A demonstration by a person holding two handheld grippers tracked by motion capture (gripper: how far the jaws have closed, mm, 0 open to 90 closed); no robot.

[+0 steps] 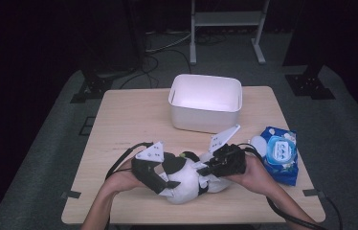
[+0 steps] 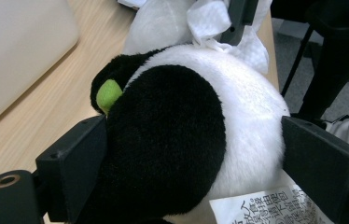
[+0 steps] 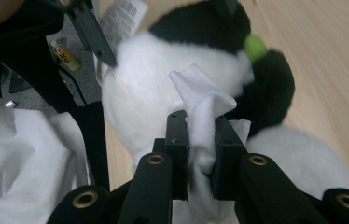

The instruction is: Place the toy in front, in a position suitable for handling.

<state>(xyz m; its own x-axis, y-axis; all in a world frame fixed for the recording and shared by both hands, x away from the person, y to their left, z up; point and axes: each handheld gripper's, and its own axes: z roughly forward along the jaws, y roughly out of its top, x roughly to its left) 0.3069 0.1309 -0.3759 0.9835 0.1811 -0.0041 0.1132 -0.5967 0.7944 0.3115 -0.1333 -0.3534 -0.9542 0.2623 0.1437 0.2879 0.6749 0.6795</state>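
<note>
A black and white plush panda (image 1: 186, 186) with a green spot lies near the table's front edge. My left gripper (image 1: 163, 182) holds it from the left, one jaw pressed on each side of its round body (image 2: 238, 107). A printed tag (image 2: 261, 207) hangs below the plush. My right gripper (image 3: 201, 140) is shut on a folded white wipe (image 3: 200, 100), which rests against the plush's white fur (image 3: 140, 93). In the high view the right gripper (image 1: 206, 168) comes in from the right side of the plush. The wipe (image 2: 207, 18) also shows behind the plush in the left gripper view.
An empty white bin (image 1: 206, 101) stands at the back middle of the wooden table (image 1: 129, 120). A blue pack of wipes (image 1: 280, 154) lies at the right, close to the right hand. The left half of the table is bare wood.
</note>
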